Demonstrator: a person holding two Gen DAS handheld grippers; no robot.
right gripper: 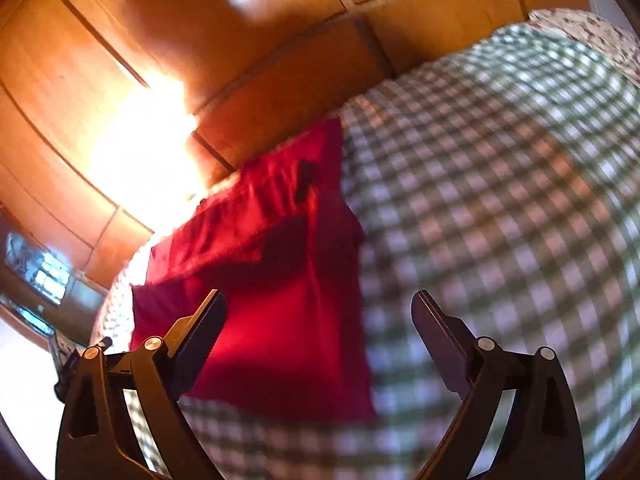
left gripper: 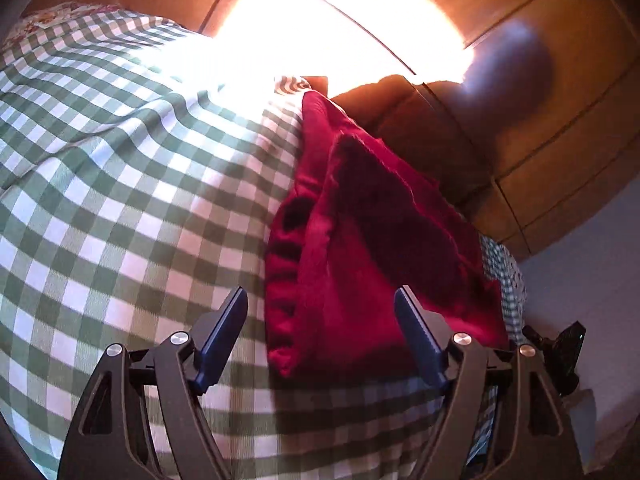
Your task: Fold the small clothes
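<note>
A small red garment (left gripper: 360,248) lies folded over itself on the green-and-white checked cloth (left gripper: 120,200), near the cloth's edge. My left gripper (left gripper: 320,300) is open and empty, its fingers on either side of the garment's near end, just above it. In the right wrist view the same red garment (right gripper: 280,280) lies on the checked cloth (right gripper: 500,220). My right gripper (right gripper: 320,304) is open and empty, hovering over the garment's near right corner. Part of the other gripper (left gripper: 560,352) shows at the right of the left wrist view.
Wooden cabinet panels (right gripper: 280,40) stand beyond the cloth's edge, with a bright glare of sunlight (left gripper: 320,32) on them. A floral fabric (right gripper: 592,36) lies at the far end of the checked cloth. A blue-checked fabric (left gripper: 504,272) shows beside the red garment.
</note>
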